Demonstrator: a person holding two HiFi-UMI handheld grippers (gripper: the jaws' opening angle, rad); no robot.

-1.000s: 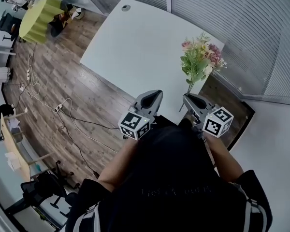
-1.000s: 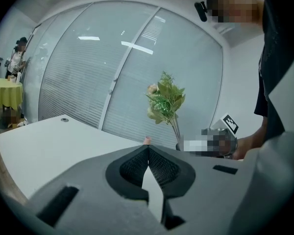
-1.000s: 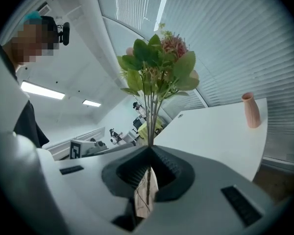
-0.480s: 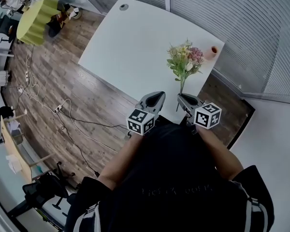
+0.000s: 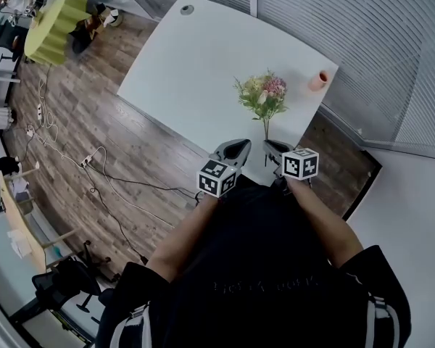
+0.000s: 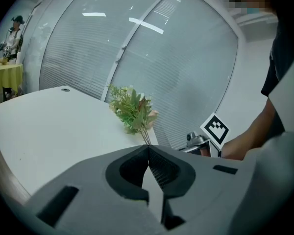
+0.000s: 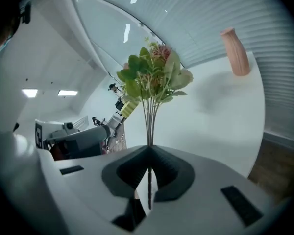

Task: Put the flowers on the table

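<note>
Right gripper (image 5: 270, 146), clamped on the flowers (image 5: 262, 96), has swung them toward 9 o'clock over the table (image 5: 196, 64) (left gripper (image 5: 239, 145) pressed together, empty).

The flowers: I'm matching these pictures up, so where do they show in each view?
Head view: flowers right of centre, rising from the right gripper.
Left gripper view: centre, just above the tips of that gripper's shut jaws.
Right gripper view: upper centre, stems clamped in the jaws.
Shared landmark: the white table behind the flowers in all three.
</note>
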